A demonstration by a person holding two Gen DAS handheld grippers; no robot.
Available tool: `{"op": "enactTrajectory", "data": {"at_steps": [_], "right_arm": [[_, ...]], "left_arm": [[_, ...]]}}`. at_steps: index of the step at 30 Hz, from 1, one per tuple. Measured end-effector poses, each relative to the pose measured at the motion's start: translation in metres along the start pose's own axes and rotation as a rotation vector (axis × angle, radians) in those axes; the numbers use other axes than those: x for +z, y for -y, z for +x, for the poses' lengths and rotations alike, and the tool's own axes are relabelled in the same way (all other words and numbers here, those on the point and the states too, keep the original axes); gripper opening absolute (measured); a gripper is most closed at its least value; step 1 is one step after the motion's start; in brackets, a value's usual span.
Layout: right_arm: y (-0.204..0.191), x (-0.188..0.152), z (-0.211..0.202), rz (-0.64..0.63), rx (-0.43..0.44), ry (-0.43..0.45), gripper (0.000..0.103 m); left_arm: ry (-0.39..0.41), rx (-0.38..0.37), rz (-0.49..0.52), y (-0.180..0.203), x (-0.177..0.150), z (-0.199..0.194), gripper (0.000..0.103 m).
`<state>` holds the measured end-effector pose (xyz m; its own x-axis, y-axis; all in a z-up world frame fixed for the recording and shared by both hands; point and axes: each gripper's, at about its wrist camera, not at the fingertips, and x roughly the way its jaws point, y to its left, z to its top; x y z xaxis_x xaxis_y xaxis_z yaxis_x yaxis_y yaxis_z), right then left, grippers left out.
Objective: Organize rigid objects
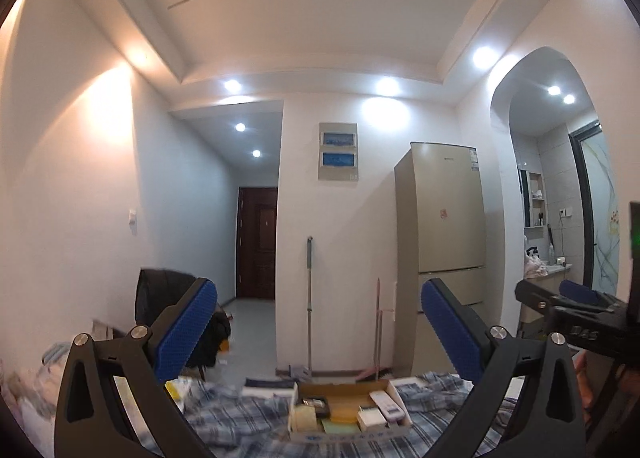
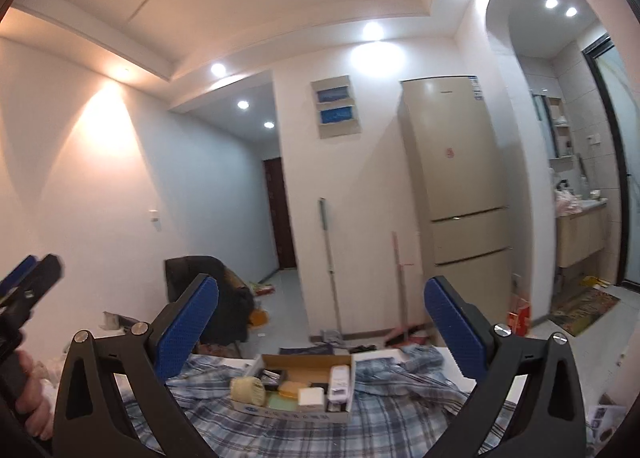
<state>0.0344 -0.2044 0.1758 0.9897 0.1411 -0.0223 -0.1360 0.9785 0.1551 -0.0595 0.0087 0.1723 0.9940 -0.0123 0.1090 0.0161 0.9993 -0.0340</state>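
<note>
A shallow cardboard box (image 1: pixel 352 390) (image 2: pixel 280 362) sits on a blue plaid cloth (image 1: pixel 248 418) (image 2: pixel 384 418). It holds several small rigid items: a cream roll of tape (image 2: pixel 248 390), a white remote (image 2: pixel 340 380), a white block (image 2: pixel 311 396), a dark case (image 2: pixel 272 376) and a yellow disc (image 2: pixel 289 389). My left gripper (image 1: pixel 320 334) is open and empty, raised above and behind the box. My right gripper (image 2: pixel 320 334) is open and empty, also raised above the box. The right gripper shows at the left view's right edge (image 1: pixel 576 306), and the left gripper at the right view's left edge (image 2: pixel 28 282).
A beige fridge (image 1: pixel 444 242) (image 2: pixel 460 177) stands against the far wall, with a mop (image 2: pixel 330 262) and a broom (image 2: pixel 400 286) leaning beside it. A dark chair with clothes (image 2: pixel 216 298) stands at the left. A hallway leads to a dark door (image 1: pixel 256 242).
</note>
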Motion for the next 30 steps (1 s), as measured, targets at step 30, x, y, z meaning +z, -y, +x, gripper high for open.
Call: {"op": "enactTrajectory", "data": {"at_steps": [30], "right_arm": [[0.017,-0.156,0.026,-0.11,-0.056,-0.034,0.103]], "left_arm": [[-0.173,-0.043,0.056,0.0,-0.172,0.067,0.103]]}}
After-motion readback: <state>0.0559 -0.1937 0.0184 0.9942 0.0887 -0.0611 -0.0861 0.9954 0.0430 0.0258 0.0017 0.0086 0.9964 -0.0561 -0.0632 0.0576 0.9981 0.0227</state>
